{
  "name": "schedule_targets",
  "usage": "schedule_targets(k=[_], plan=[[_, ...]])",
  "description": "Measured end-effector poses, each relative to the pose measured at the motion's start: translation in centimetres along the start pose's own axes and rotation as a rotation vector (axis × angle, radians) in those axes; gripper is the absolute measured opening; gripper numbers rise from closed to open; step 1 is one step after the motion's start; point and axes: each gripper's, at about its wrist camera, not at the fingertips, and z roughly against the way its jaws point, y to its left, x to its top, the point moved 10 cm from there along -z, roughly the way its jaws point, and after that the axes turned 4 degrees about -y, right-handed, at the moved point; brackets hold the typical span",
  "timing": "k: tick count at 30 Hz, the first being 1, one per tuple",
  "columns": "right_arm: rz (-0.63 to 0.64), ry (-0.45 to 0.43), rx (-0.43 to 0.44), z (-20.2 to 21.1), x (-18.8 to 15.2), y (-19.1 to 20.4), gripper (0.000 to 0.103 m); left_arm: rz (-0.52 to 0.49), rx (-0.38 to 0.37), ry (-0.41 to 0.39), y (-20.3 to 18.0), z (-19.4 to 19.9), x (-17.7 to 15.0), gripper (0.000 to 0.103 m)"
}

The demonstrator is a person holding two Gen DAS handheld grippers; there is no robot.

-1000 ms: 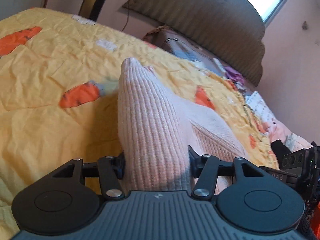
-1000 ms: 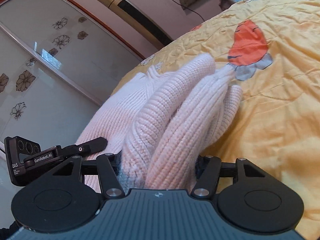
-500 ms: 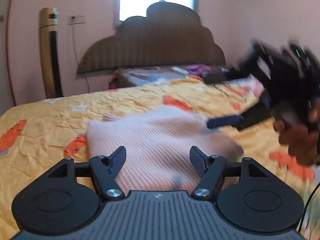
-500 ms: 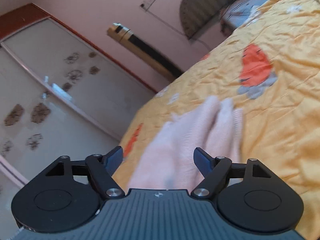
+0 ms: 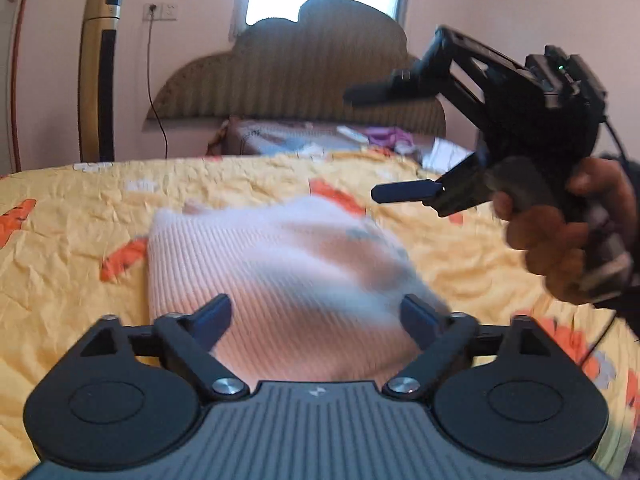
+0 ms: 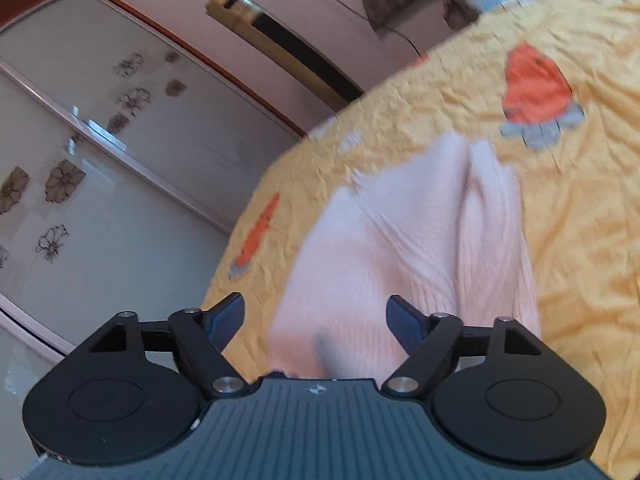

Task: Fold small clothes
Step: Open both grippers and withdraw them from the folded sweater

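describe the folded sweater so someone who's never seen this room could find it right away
Start at the bed under the yellow quilted bedspread with orange carrot prints. On it lies the pale pink ribbed knit sweater, folded into a thick bundle. It is the only plain, soft pink thing on that patterned cover.

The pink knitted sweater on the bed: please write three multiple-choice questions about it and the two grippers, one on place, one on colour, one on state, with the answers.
1. Where does the pink knitted sweater lie?
A. on the yellow bedspread
B. on the floor
C. on a chair

2. What colour are the carrot prints on the bedspread?
A. blue
B. orange
C. green

3. How stand the left gripper and the right gripper?
A. both shut on the sweater
B. one open, one shut
C. both open

Answers: 1 A, yellow cloth surrounds the sweater; 2 B, the prints are orange; 3 C, each pair of fingers stands apart, gripping nothing.
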Motion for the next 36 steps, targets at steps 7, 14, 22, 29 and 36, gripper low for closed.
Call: schedule_targets(k=[7, 14, 22, 29, 36], plan=[[-0.061, 0.013, -0.029, -8.4, 6.9, -1.5, 0.102, -0.055, 0.149, 0.082, 1.7, -6.1, -0.5, 0.099], [0.045, 0.029, -0.196, -11.7, 4.2, -7.1, 0.093, -0.059, 0.154, 0.111, 1.6, -7.5, -1.1, 0.103], [0.082, -0.019, -0.187, -7.4, 4.5, -2.9, 0.093, -0.039, 0.167, 0.117, 1.6, -5.6, -0.4, 0.103], [0.106, 0.03, -0.1, -6.2, 0.4, -0.6, 0.102, -0.071, 0.194, 0.097, 1.4, -5.8, -0.7, 0.103], [0.166, -0.005, -0.15, -3.4, -1.7, -1.1, 0.09, 0.068, 0.271, 0.004, 4.3, 1.7, 0.1, 0.103]])
